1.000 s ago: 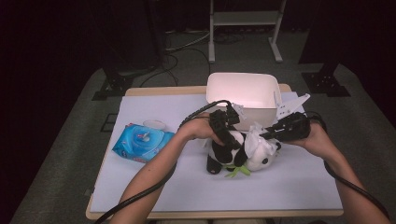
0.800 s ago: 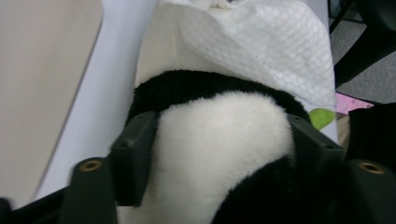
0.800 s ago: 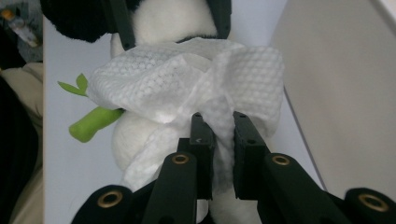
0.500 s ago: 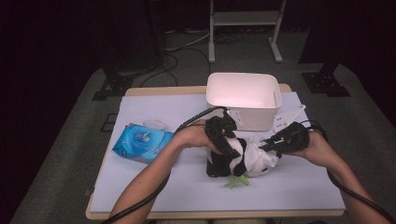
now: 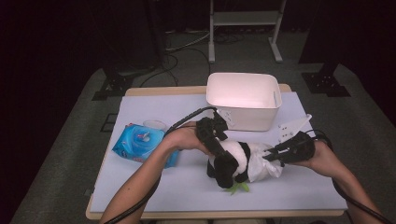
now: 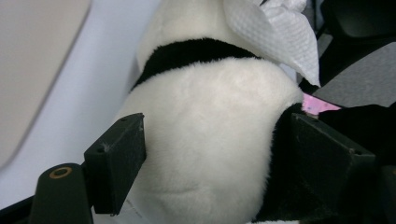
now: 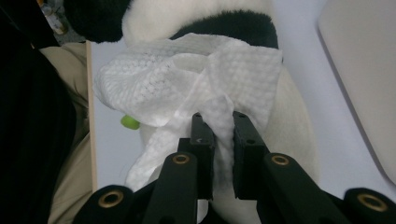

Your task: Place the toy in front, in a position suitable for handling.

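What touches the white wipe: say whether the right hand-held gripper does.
Touching. The right gripper view shows the right hand-held gripper with both jaws pinched on a fold of the white wipe, which lies over the panda toy.

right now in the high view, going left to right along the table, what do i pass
blue wipes pack → left gripper → panda plush → white wipe → right gripper
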`<state>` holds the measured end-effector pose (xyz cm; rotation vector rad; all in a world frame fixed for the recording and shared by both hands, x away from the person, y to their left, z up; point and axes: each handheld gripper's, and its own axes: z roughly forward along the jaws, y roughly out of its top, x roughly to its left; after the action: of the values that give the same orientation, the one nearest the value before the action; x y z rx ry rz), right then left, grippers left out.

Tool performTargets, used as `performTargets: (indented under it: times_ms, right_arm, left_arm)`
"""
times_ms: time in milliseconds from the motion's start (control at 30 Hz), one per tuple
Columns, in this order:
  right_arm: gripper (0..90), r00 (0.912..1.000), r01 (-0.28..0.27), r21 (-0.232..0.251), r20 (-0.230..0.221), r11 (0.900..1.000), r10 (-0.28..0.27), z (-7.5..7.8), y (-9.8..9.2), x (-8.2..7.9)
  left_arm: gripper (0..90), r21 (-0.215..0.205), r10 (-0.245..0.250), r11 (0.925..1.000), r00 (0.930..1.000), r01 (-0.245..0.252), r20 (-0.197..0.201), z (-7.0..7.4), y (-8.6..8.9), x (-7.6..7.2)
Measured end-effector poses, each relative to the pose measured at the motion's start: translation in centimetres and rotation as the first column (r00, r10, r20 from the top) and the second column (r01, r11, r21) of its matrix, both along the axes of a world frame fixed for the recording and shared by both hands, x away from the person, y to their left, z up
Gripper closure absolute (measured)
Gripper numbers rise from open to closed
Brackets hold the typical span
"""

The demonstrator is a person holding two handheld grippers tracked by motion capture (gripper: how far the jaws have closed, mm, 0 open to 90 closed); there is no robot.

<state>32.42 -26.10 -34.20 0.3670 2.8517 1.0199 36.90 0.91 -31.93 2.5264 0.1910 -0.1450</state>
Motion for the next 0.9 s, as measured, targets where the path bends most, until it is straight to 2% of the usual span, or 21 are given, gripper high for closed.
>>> performTargets:
  times_ms: [167, 300, 400, 567, 700, 800, 900]
  right_arm:
    - [80.4, 0.9994, 0.0, -0.013, 0.034, 1.0, 0.0, 0.3, 0.2, -0.8]
    - [80.4, 0.999, -0.001, 0.005, 0.044, 1.0, 0.001, 0.4, 0.4, -0.7]
    - [80.4, 0.999, -0.007, 0.017, 0.045, 1.0, 0.007, 0.6, 1.0, -0.6]
    - [80.4, 0.9971, -0.046, -0.003, 0.06, 0.999, 0.046, 0.7, 3.2, -0.3]
    - [80.4, 0.9954, -0.069, -0.024, 0.066, 0.997, 0.07, 0.4, 4.6, -0.2]
    - [80.4, 0.9957, -0.069, -0.027, 0.059, 0.997, 0.071, 0.2, 4.7, -0.1]
    - [80.4, 0.9967, -0.066, -0.015, 0.047, 0.998, 0.066, 0.0, 4.4, -0.3]
  left_arm:
    - [19.9, -0.032, 0.004, 0.9995, 1.0, -0.004, 0.004, -1.1, 0.2, -0.8]
    - [20.1, -0.057, 0.015, 0.9983, 0.9997, -0.014, 0.017, -1.5, 0.7, -1.4]
    - [20.2, -0.056, -0.002, 0.9984, 0.9995, 0.004, 0.032, -1.5, 0.6, -2.0]
    - [20.1, -0.057, -0.016, 0.9982, 0.999, 0.018, 0.042, -1.6, 0.5, -2.7]
    - [19.7, -0.064, -0.012, 0.9978, 0.9988, 0.015, 0.047, -1.6, 0.9, -2.8]
    - [19.2, -0.081, 0.0, 0.9967, 0.9992, 0.004, 0.04, -1.4, 1.3, -2.7]
    - [17.9, -0.074, 0.006, 0.9973, 0.9991, -0.003, 0.042, -1.2, 1.6, -2.8]
